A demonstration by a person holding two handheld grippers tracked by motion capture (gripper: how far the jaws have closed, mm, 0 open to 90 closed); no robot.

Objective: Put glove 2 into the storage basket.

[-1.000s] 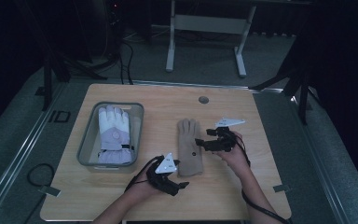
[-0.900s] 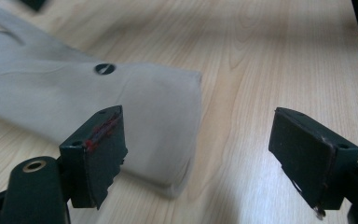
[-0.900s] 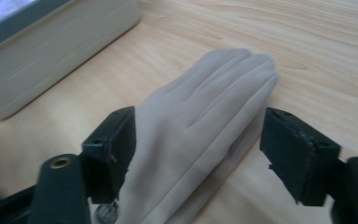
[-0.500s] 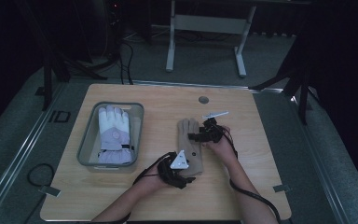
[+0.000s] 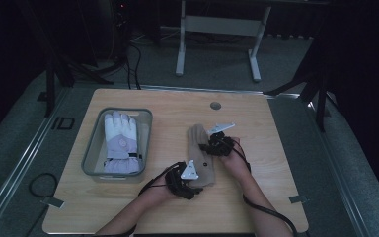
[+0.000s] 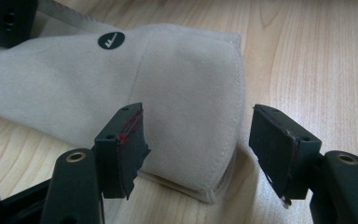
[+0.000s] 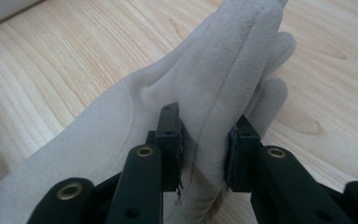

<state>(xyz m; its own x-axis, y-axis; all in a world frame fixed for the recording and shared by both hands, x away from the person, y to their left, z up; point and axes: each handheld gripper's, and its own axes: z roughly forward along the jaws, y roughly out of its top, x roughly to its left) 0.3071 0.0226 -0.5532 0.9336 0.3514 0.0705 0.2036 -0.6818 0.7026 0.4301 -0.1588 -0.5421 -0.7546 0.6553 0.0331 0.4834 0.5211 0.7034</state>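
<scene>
My right gripper [image 7: 204,156] has just closed its jaws on the tan glove's [image 5: 202,154] fingers mid-table, while my left gripper [image 6: 200,154], having narrowed, straddles the cuff unclamped, so lifting can begin.

Wooden table [image 5: 276,197], beige glove [image 5: 203,159], grey bin [image 5: 91,153] lying on it

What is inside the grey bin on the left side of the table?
One white and lavender glove lies palm-down in the grey bin, fingers pointing to the table's far edge. It covers most of the bin's floor, so anything beneath it is hidden.
</scene>
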